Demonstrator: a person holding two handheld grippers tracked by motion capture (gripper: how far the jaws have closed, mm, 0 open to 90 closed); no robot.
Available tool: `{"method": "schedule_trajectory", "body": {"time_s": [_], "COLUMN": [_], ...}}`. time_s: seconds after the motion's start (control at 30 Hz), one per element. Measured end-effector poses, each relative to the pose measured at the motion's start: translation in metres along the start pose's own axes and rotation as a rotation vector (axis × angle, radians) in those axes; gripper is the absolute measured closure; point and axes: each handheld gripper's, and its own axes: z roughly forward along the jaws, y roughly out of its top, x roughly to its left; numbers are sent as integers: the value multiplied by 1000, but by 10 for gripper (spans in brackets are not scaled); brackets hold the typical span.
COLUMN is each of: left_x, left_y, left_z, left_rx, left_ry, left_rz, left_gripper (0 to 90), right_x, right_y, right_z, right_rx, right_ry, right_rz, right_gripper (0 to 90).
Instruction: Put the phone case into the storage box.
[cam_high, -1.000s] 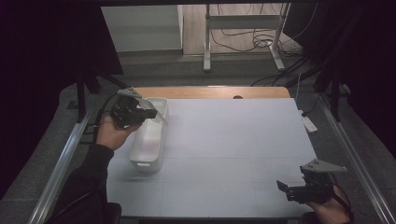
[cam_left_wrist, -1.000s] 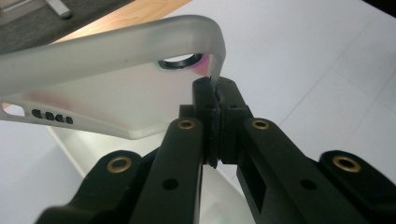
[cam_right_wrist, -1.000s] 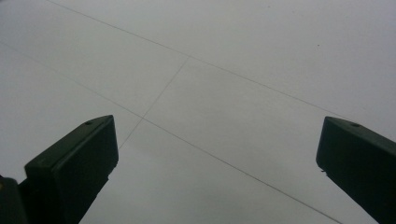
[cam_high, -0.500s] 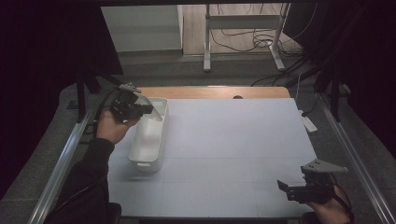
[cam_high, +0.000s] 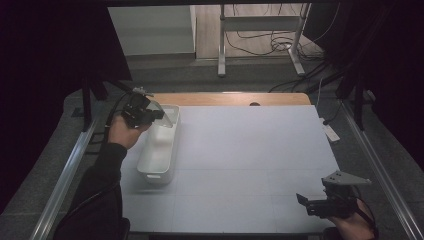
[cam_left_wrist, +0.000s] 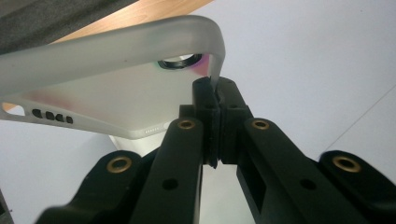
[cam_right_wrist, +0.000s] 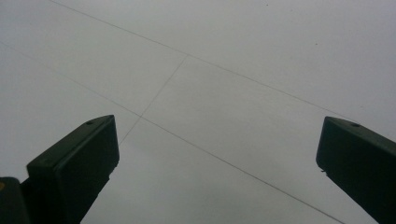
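Note:
A frosted clear phone case (cam_left_wrist: 116, 79) with a camera hole and speaker slots is pinched by its edge in my left gripper (cam_left_wrist: 215, 93), whose jaws are shut on it. In the high view my left gripper (cam_high: 150, 116) holds the phone case (cam_high: 165, 116) over the far end of a white rectangular bin (cam_high: 150, 172) at the table's left. My right gripper (cam_high: 304, 201) rests low at the near right corner of the table. In the right gripper view its jaws (cam_right_wrist: 215, 154) stand wide apart with only the white table surface between them.
The white table top (cam_high: 250, 150) has a wooden strip (cam_high: 230, 98) along its far edge. Metal rails (cam_high: 65, 175) run down both sides. Table legs and cables (cam_high: 265, 42) lie on the floor beyond.
My left hand has carried the phone case a little toward the far end of the bin and slightly down. The right hand has not moved.

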Motion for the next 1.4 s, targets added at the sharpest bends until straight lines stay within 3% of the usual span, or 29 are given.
{"method": "schedule_trajectory", "body": {"time_s": [0.67, 1.4], "left_x": [4, 12], "left_y": [7, 5], "left_z": [31, 69], "left_rx": [45, 85], "left_ry": [35, 81], "left_rz": [-13, -58], "left_gripper": [882, 882], "right_x": [0, 2], "right_y": [0, 0], "right_z": [1, 2], "right_rx": [9, 24], "right_ry": [2, 13], "right_rz": [-4, -25], "right_gripper": [0, 0]}}
